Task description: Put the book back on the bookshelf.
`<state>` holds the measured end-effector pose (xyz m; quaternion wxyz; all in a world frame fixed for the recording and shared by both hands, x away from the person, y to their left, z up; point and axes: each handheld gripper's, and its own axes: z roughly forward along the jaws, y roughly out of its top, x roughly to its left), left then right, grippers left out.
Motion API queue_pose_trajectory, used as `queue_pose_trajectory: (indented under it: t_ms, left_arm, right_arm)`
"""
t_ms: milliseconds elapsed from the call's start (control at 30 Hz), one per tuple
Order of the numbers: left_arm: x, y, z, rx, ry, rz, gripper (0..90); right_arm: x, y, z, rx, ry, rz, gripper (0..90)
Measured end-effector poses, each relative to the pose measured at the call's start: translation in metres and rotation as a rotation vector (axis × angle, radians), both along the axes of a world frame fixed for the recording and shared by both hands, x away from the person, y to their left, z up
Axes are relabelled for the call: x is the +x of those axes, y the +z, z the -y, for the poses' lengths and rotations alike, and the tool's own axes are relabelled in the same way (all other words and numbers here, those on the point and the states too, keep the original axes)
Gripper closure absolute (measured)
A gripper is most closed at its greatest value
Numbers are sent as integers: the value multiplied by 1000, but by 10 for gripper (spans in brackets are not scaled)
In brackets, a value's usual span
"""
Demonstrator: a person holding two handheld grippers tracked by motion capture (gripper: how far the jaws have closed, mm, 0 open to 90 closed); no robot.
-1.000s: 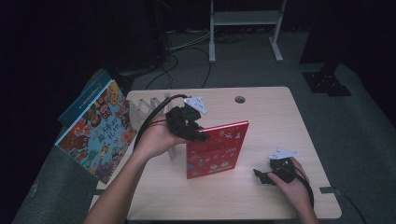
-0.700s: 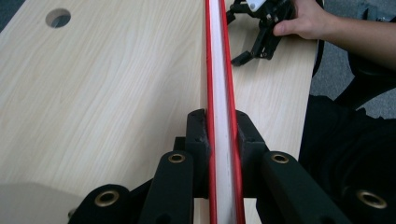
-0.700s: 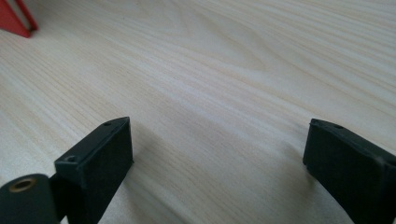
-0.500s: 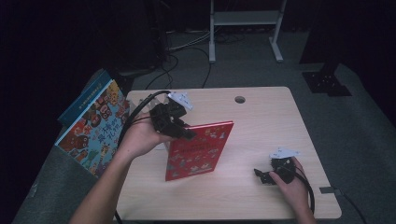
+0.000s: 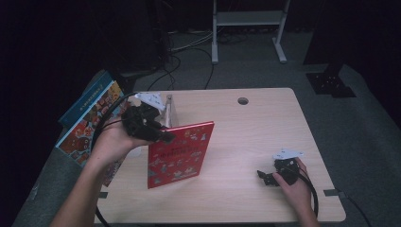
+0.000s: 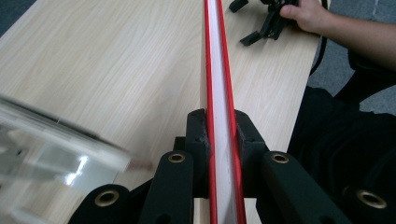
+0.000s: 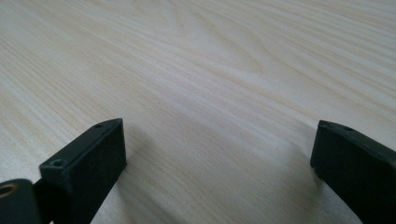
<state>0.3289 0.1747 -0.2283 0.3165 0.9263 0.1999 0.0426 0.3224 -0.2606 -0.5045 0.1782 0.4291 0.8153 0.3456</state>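
A red picture book point(image 5: 177, 153) stands upright on its lower edge on the wooden table point(image 5: 246, 127), left of centre. My left gripper point(image 5: 163, 135) is shut on its top left corner. In the left gripper view the book's red-edged pages point(image 6: 224, 93) run straight up between the two pads point(image 6: 198, 135). My right gripper point(image 5: 267, 177) rests low at the front right of the table, far from the book. Its jaws have just been opening, and in the right gripper view the gripper point(image 7: 219, 149) stands wide open over bare wood.
A clear plastic book rack point(image 5: 169, 109) stands just behind my left hand and appears blurred point(image 6: 56, 144) in the left gripper view. Colourful books point(image 5: 90, 118) lie off the table's left edge. A cable hole point(image 5: 243, 100) sits near the far edge.
My left gripper has carried the red book leftward across the table, closer to the clear rack. The right hand has stayed where it was.
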Motion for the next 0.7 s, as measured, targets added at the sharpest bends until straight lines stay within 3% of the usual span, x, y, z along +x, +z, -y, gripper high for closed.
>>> queue_pose_trajectory:
  t_ms: [700]
  left_arm:
    - [-19,21,-109,-57,180,9,792]
  right_arm:
    - [0,0,0,-1,-3,0,28]
